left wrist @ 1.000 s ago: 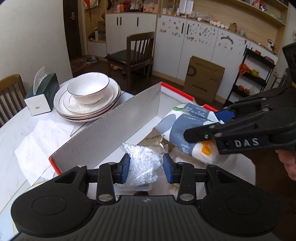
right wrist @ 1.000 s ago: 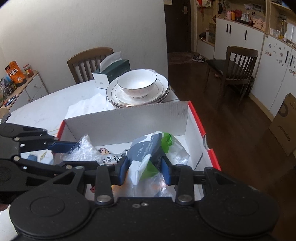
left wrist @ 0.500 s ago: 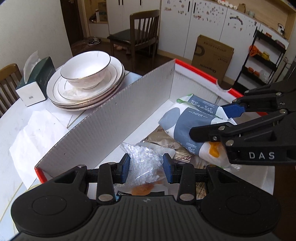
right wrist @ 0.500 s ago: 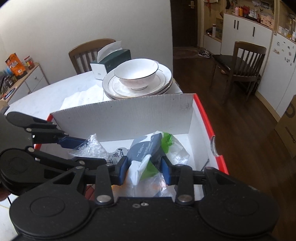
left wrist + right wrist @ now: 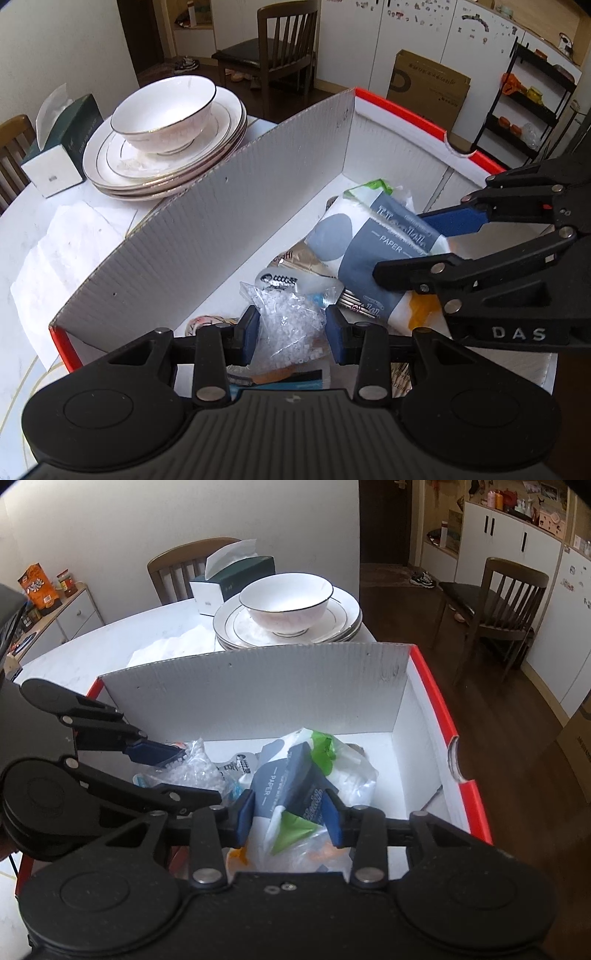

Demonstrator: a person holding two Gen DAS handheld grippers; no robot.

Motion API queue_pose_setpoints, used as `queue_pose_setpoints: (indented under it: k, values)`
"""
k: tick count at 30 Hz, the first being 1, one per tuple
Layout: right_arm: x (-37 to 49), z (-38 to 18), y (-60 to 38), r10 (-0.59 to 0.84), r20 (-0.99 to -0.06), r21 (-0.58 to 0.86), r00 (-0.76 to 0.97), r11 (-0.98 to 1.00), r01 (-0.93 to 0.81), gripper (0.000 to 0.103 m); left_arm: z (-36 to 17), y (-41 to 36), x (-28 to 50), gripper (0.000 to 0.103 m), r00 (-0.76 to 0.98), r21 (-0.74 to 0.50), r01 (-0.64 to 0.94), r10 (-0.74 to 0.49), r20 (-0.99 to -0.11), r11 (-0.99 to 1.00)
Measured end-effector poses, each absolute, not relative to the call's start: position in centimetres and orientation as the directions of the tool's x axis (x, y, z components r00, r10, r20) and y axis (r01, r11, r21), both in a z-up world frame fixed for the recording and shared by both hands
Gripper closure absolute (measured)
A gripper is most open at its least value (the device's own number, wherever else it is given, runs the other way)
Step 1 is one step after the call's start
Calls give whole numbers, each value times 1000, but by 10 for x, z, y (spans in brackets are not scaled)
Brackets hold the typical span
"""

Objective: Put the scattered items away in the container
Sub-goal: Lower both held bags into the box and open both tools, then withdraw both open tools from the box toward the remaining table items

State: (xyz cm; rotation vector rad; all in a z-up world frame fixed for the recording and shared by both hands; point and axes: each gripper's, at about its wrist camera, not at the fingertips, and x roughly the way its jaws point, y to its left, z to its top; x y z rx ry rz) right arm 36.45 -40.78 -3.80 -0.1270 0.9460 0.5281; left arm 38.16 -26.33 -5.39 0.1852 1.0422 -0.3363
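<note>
Hand-held gripper, right (image 5: 289,814): lowered into the red-rimmed white corrugated box (image 5: 258,698), jaws just easing apart, blue-and-white tissue packet (image 5: 291,794) between them, pads barely touching; release apparently starting.
Hand-held gripper, left (image 5: 291,328): at 9 o'clock of it, also lowered, nearly closed on clear bag of white pellets (image 5: 286,317), inside box.

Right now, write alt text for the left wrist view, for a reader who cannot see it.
The left tool grips a clear bag of white pellets low inside a white box with red edges, while the right tool holds a blue and white tissue pack beside it. Behind the box, a bowl sits on stacked plates next to a tissue box.
</note>
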Motion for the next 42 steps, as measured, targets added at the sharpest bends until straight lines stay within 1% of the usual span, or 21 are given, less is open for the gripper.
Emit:
queue_pose_setpoints:
  k: [6, 8, 9, 11, 12, 13, 22, 30, 34, 42]
  values:
    - [362, -35, -414, 377, -803, 133, 462, 869, -477, 60, -54, -261, 380, 65, 462, -16, 351, -188, -867, 936]
    - [362, -34, -416, 375, -804, 137, 462, 872, -470, 58, -53, -260, 380, 61, 465, -15, 349, -187, -866, 937]
    - [361, -34, -417, 375, -804, 138, 461, 873, -468, 57, -53, -259, 379, 57, 468, -17, 348, -190, -863, 937]
    - [360, -33, -419, 371, -805, 138, 462, 876, -463, 54, -51, -259, 376, 50, 477, -16, 347, -191, -858, 938]
    - [359, -33, -420, 371, -806, 140, 461, 877, -460, 50, -50, -259, 375, 46, 481, -13, 346, -189, -856, 938]
    - [359, -32, -421, 371, -806, 141, 462, 878, -458, 48, -50, -258, 374, 44, 485, -12, 345, -189, -854, 938]
    - [347, -19, -431, 378, -789, 142, 484, 879, -456, 41, -40, -250, 362, 44, 516, -29, 333, -208, -831, 943]
    - [332, -4, -435, 406, -766, 147, 499, 866, -478, 40, -24, -247, 344, 44, 556, -41, 315, -219, -802, 948]
    - [323, 4, -436, 422, -751, 151, 508, 859, -489, 35, -13, -246, 332, 44, 579, -43, 308, -223, -784, 950]
    - [307, 19, -436, 443, -719, 152, 535, 852, -501, 33, 5, -244, 307, 44, 621, -55, 302, -240, -746, 952]
